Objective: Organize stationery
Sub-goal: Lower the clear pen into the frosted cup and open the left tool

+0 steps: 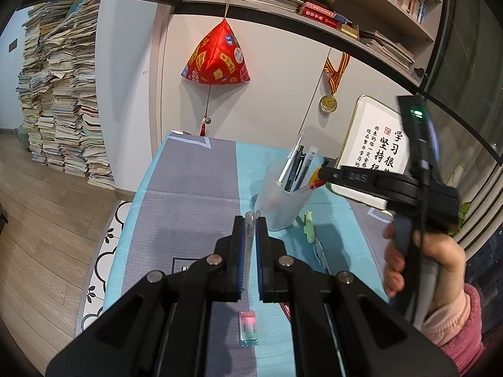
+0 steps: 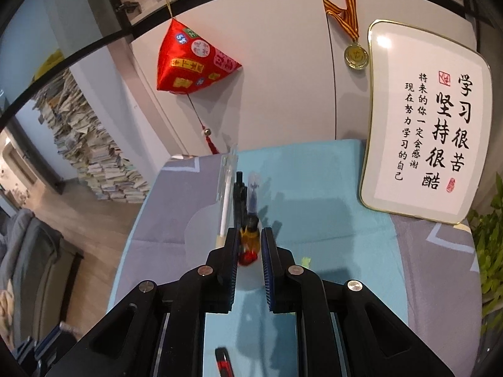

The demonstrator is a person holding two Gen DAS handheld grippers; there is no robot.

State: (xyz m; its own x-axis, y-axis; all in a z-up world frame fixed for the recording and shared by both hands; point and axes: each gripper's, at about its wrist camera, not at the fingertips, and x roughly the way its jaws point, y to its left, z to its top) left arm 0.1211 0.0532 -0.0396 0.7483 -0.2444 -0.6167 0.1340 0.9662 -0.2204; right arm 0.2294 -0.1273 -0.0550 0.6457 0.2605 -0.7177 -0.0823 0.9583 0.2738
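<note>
clear plastic shows between the dark pads of the left gripper (image 1: 250,220): a transparent pen (image 1: 249,242) runs lengthwise through the narrow gap, its tip poking out past the fingertips, and the jaws are closed on it. below them a pink-and-green eraser (image 1: 248,328) lies flat on the blue-and-grey table mat (image 1: 188,188). just ahead and to the right stands the frosted pen cup (image 1: 281,199), holding several pens. right of the cup a pale green item (image 1: 309,224) and a blue pen (image 1: 321,251) lie on the mat. the right gripper (image 2: 250,235) hangs over the cup's mouth, its jaws apart with a clear gap, and the red-and-yellow pen (image 2: 250,245) stands between them inside the cup, touching neither pad as far as can be seen. a framed calligraphy board (image 2: 424,125) leans against the wall at far right.
</note>
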